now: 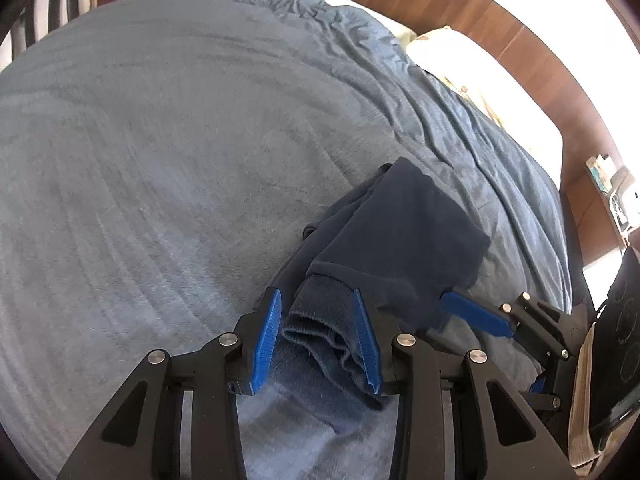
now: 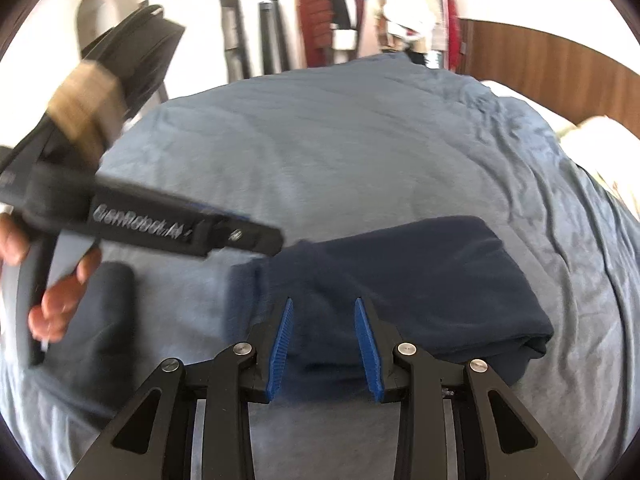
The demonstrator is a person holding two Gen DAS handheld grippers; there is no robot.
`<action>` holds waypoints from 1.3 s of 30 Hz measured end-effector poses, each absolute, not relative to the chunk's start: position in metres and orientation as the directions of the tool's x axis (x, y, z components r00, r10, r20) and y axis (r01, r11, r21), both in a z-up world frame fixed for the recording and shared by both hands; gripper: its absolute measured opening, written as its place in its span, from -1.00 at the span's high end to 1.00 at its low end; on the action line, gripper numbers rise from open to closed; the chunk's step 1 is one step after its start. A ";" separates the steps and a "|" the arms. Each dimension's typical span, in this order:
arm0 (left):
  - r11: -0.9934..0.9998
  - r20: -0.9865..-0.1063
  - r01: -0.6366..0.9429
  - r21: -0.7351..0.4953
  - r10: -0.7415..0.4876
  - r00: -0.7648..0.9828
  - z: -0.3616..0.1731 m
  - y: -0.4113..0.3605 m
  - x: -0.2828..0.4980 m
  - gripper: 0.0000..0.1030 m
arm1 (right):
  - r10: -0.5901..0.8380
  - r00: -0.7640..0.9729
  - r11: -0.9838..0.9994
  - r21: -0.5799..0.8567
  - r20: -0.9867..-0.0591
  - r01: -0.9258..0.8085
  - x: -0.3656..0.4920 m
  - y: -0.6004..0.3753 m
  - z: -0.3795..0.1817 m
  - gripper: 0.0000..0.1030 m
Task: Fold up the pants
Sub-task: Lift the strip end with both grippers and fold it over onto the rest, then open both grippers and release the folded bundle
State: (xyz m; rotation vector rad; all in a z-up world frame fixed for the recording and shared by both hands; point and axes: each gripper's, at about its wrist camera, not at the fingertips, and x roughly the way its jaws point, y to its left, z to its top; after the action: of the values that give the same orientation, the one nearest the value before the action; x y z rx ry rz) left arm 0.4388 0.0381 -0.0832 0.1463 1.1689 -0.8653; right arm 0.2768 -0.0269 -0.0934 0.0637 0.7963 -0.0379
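From your left wrist camera, your left gripper stands with its blue pads spread, the ribbed cuff end of the navy pants lying loose between them without being pinched. The pants sit folded on the blue-grey blanket, and your right gripper reaches in at their right edge.

From your right wrist camera, your right gripper is parted too, its pads apart over the pants, gripping nothing. Your left hand holds the other gripper at the left, blurred.
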 end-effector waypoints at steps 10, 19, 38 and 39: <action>0.759 -0.906 0.621 -0.198 -0.384 0.181 -0.120 0.039 0.427 0.19 | 0.052 0.610 0.998 0.061 -0.790 -0.005 0.277 -0.022 -0.124 0.35; 0.884 -0.883 0.443 -0.151 -0.322 0.341 -0.094 0.057 0.409 0.18 | 0.115 0.593 0.992 0.124 -0.797 -0.026 0.271 -0.035 -0.116 0.35; 0.891 -0.812 0.400 -0.215 -0.390 0.433 -0.030 0.008 0.369 -0.21 | -0.041 0.701 0.952 0.185 -0.712 0.243 0.262 -0.192 -0.035 -0.28; 0.870 -0.809 0.447 -0.209 -0.411 0.420 -0.027 -0.004 0.375 -0.21 | -0.034 0.696 0.940 0.214 -0.717 0.266 0.261 -0.202 -0.039 -0.28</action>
State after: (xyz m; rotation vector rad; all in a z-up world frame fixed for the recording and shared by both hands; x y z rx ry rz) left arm 0.3748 -0.0044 -0.0272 0.0405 1.0019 -0.5374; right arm 0.2611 -0.2020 -0.0388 0.3142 0.7862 -0.1703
